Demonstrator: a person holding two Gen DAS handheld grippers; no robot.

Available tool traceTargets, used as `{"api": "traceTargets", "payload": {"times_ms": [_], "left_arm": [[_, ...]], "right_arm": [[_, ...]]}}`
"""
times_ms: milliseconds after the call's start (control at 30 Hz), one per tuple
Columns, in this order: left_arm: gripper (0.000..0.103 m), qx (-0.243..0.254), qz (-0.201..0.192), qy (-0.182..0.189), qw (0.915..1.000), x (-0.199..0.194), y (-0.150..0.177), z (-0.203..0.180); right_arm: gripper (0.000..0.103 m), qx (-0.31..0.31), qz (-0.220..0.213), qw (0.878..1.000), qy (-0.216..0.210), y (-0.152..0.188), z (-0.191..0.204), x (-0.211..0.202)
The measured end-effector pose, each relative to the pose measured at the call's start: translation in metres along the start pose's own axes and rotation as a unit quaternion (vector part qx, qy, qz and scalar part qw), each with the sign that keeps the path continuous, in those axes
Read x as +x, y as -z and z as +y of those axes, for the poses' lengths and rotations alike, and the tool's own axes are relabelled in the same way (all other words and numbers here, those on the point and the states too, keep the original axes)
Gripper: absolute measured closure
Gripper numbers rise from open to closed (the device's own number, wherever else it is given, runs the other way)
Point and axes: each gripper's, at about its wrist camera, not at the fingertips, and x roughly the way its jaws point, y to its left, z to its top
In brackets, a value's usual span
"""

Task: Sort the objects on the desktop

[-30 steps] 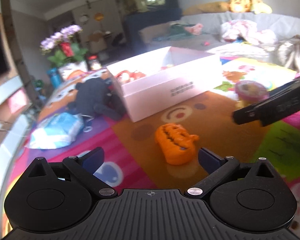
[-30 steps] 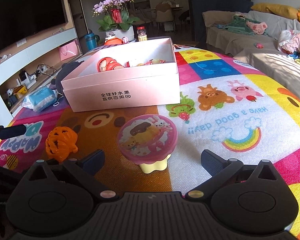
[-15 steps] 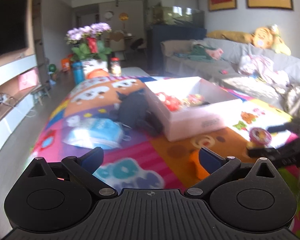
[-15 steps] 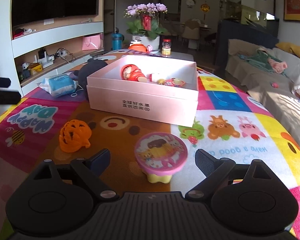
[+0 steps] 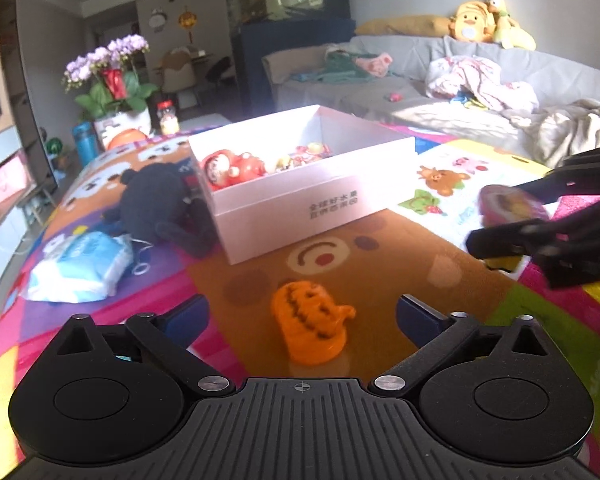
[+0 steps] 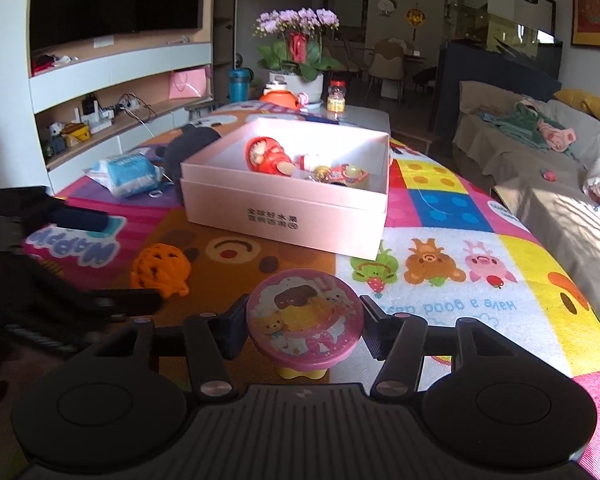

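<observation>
The right gripper (image 6: 303,330), its jaws just closed, clasped the pink tin (image 6: 305,325); the left gripper (image 5: 302,314) gaped around the unsorted pumpkin (image 5: 310,326), the part-filled box (image 6: 286,218) ahead.

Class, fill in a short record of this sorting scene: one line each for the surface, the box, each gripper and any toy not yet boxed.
Surface: colourful cartoon mat
Box: open pink box, red doll and small toys inside
Right gripper: jaws have just been closing, pads pressed on pink round-lidded toy
Left gripper: open, holding nothing
Unboxed: orange pumpkin toy on the mat ahead of the left gripper
</observation>
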Motion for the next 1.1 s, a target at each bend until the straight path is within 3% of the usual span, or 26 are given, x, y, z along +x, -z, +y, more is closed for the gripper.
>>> {"api": "traceTargets", "payload": {"times_ms": [67,233,300,433,600,733,833,900,1100], "left_arm": [[0.024,0.001,0.013,0.001,0.9999,0.008,-0.003,-0.003],[0.028,0.005,0.024,0.002,0.9997,0.017,0.000,-0.008],[0.057,0.018,0.018,0.001,0.9997,0.014,0.003,-0.011],[0.060,0.034,-0.016,0.009,0.9992,-0.004,-0.005,-0.015],[0.060,0.036,-0.085,0.005,0.9957,-0.019,-0.042,-0.005],[0.060,0.039,-0.133,-0.028,0.9900,-0.005,-0.083,0.005],[0.054,0.004,-0.148,-0.009,0.9890,0.017,-0.111,0.019],[0.033,-0.018,-0.139,-0.002,0.9902,0.030,-0.114,0.028],[0.008,-0.010,-0.093,-0.002,0.9956,0.022,-0.056,0.034]], "right_arm": [[0.047,-0.002,-0.004,1.000,-0.008,0.000,0.002,-0.011],[0.047,-0.008,0.011,0.999,-0.036,0.002,0.005,-0.026],[0.047,-0.011,0.010,0.999,-0.039,0.003,0.004,-0.032],[0.047,-0.010,-0.015,0.999,-0.029,-0.003,-0.002,-0.045],[0.047,-0.006,-0.047,0.999,-0.015,-0.018,-0.013,-0.050],[0.047,0.003,-0.051,0.999,-0.007,-0.029,-0.021,-0.039],[0.047,0.004,-0.051,0.999,-0.006,-0.037,-0.020,-0.031],[0.047,-0.004,-0.052,0.999,-0.003,-0.041,-0.017,-0.028],[0.047,-0.023,-0.064,0.998,0.009,-0.055,-0.017,-0.023]]}}
